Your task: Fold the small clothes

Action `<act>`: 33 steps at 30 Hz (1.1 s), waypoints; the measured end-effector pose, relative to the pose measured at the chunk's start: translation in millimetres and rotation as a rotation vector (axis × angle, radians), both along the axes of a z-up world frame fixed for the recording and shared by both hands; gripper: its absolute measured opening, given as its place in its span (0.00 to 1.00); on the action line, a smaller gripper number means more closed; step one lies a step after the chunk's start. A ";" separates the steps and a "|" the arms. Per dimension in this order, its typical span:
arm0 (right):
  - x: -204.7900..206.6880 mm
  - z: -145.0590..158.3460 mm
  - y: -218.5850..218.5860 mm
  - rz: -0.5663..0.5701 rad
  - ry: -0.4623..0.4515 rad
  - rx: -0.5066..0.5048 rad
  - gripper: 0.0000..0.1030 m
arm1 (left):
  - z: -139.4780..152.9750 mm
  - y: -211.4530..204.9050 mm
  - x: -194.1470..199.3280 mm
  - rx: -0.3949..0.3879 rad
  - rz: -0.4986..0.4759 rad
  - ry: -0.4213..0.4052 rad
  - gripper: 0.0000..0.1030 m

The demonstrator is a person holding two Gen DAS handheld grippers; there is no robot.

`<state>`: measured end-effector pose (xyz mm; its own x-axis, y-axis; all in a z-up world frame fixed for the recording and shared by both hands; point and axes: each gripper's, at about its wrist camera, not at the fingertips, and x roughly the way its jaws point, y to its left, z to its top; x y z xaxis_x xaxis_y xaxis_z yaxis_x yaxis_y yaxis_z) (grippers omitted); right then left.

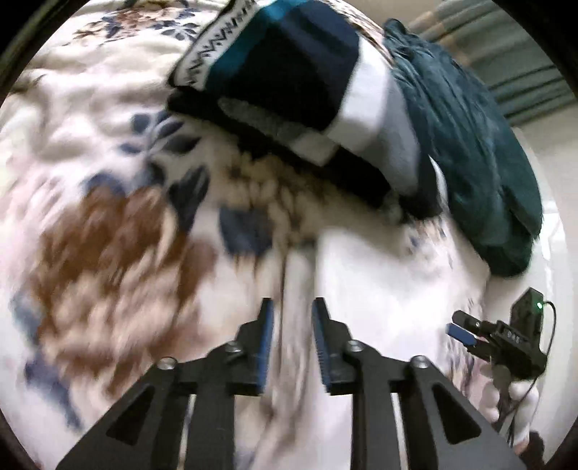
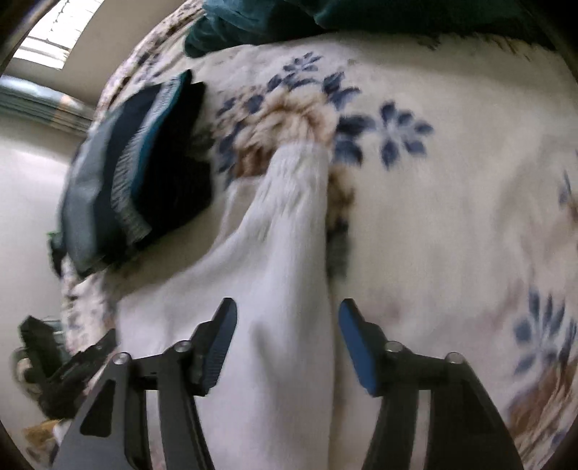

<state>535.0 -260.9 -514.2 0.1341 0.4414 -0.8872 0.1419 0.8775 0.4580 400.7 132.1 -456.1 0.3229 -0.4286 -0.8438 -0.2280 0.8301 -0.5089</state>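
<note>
A white sock (image 2: 285, 260) lies lengthwise on the floral blanket (image 2: 451, 202), its cuff pointing away. My right gripper (image 2: 287, 311) is open, its fingers to either side of the sock's near part; whether they touch it I cannot tell. My left gripper (image 1: 292, 307) is open with a narrow gap, above a white strip of cloth (image 1: 300, 274), blurred by motion. A stack of folded dark, teal and white small clothes (image 1: 289, 83) lies beyond it, also in the right wrist view (image 2: 137, 173). The right gripper shows at the left view's lower right (image 1: 466, 330).
A dark teal garment (image 1: 469, 144) lies at the bed's edge beside the stack, and in the right wrist view along the top (image 2: 325, 18). The pale floor (image 2: 25, 202) lies beyond the blanket's edge. A striped curtain (image 1: 513, 58) hangs behind.
</note>
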 end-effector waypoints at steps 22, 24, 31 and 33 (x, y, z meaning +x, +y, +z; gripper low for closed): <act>-397.4 -62.9 22.0 -0.131 0.396 0.074 0.58 | -23.8 -50.4 -258.4 0.129 -0.204 0.250 0.26; -404.9 -63.2 26.8 -0.132 0.383 0.082 0.58 | -20.6 -48.7 -266.3 0.142 -0.193 0.228 0.14; -403.2 -46.9 43.9 -0.119 0.303 0.028 0.10 | 24.0 -55.5 -285.9 0.114 -0.106 0.119 0.06; -404.8 -36.4 45.8 -0.109 0.278 0.004 0.09 | 30.3 -53.8 -291.2 0.092 -0.080 0.129 0.06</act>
<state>130.1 -215.1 -550.6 -0.0667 0.4416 -0.8947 0.3557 0.8483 0.3922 109.5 78.3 -425.8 0.1775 -0.3680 -0.9127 -0.2180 0.8897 -0.4011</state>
